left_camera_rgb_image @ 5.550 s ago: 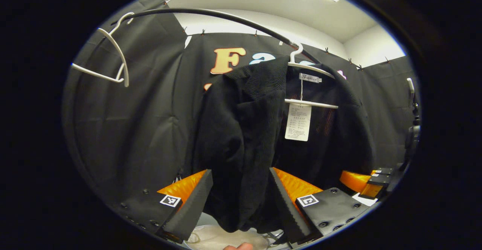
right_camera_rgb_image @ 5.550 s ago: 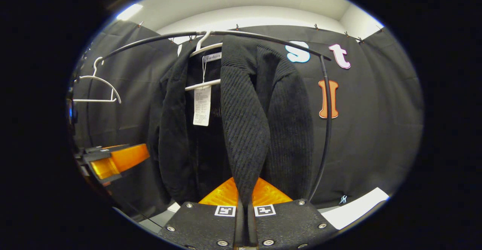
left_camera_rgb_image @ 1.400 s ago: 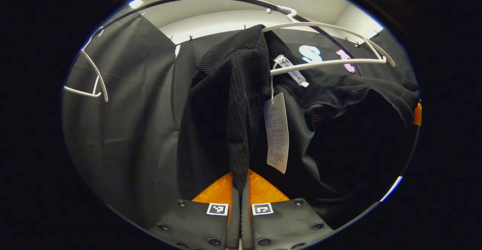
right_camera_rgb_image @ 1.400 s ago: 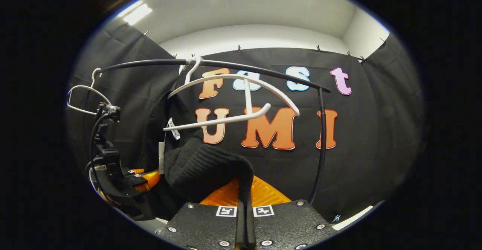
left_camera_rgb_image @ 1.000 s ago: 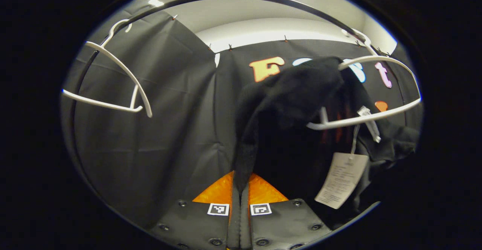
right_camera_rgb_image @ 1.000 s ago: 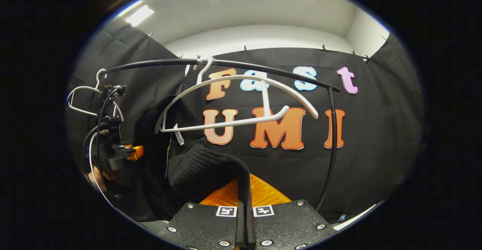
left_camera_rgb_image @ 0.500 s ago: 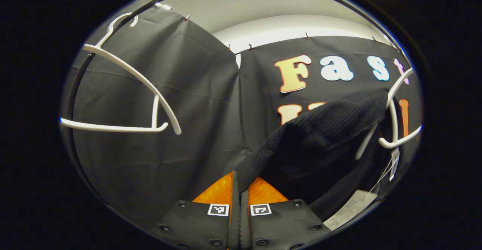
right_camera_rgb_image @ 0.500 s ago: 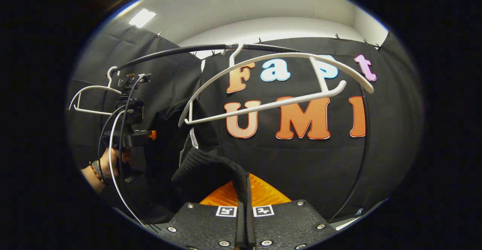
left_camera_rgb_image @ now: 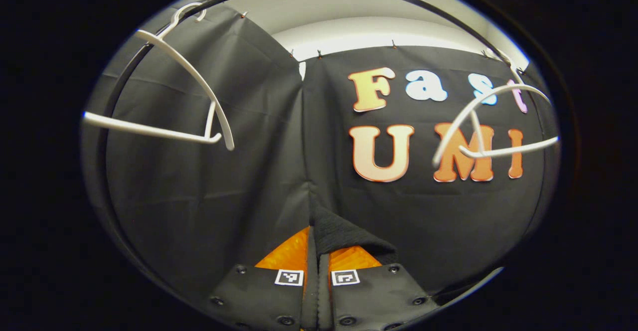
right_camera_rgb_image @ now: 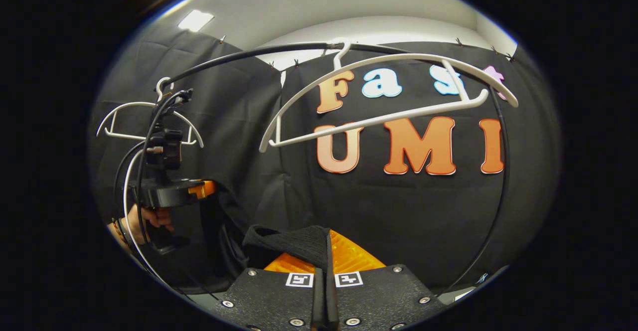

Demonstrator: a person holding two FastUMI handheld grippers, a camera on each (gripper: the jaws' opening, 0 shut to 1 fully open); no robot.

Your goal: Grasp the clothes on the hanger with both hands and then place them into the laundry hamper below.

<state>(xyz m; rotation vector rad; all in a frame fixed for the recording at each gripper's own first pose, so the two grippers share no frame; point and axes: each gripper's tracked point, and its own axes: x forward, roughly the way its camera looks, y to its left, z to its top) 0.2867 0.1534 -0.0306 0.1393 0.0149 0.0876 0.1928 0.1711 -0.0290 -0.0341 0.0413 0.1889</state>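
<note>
**Two pinch grips on the knit, hanger bare**

Nearest in the left gripper view: left hand-held gripper [left_camera_rgb_image: 315,251] clenched flat on an edge of the black ribbed knit garment [left_camera_rgb_image: 339,234], fingers pressed together with only cloth between them. Pinched at the hem or collar edge rather than bunched, probably so the weight hangs free and slips off cleanly.

Same story in the right gripper view: right hand-held gripper [right_camera_rgb_image: 326,271] closed hard on a fold of the garment [right_camera_rgb_image: 294,244], with the cloth draped leftward and downward from the fingers.

Farther left in that view: left hand-held gripper [right_camera_rgb_image: 172,194] held out by a hand [right_camera_rgb_image: 149,219], with dark cloth trailing under it. Garment apparently slung low between the two grips and spread, likely to keep it from snagging.

Beyond, overhead: white plastic hanger [right_camera_rgb_image: 379,119] tilted and stripped, apart from the garment, hooked on the black curved rail [right_camera_rgb_image: 239,58]. Seen to the right in the left gripper view too [left_camera_rgb_image: 503,150]. Second white hanger [left_camera_rgb_image: 149,130], also empty, farther along the rail.

Judged stage: removal done, carry-down pending. Next: lower both grips together toward the laundry hamper, then let go at once. Risk: a trailing sleeve catching the hamper rim.
</note>
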